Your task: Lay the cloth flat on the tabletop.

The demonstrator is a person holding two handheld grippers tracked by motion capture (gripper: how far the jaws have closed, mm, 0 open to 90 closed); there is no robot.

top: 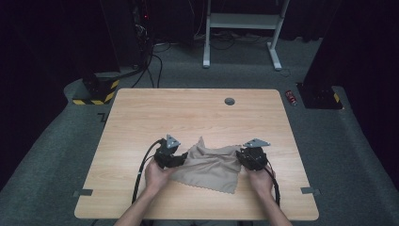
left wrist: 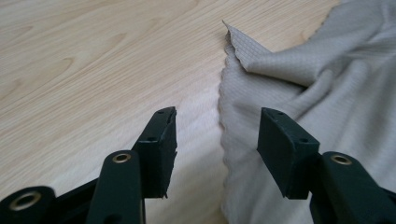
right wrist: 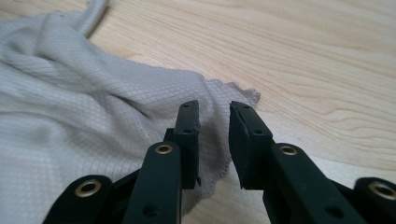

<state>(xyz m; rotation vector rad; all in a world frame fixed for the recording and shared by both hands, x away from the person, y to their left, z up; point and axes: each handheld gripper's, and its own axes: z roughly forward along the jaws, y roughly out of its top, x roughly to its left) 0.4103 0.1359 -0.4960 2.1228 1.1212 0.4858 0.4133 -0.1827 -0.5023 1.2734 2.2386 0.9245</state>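
A dim room with grey carpet surrounds a light wooden table point(top: 197, 117), and a white desk frame point(top: 242, 28) stands on the floor beyond its far edge. On the near half of the table lies a rumpled beige cloth point(top: 209, 167), stretched between the two hand-held grippers. The left gripper point(left wrist: 217, 144) sits at the cloth's left edge, its jaws spread wide: one jaw stands over bare wood, the other over the fabric, with the scalloped hem running between them and nothing clamped. Ahead of it, a corner of the cloth curls up off the table. The right gripper point(right wrist: 215, 140) sits at the cloth's right edge, jaws narrowly parted over the hem, holding nothing; the fabric spreads away to its left, with bare wood to its right.
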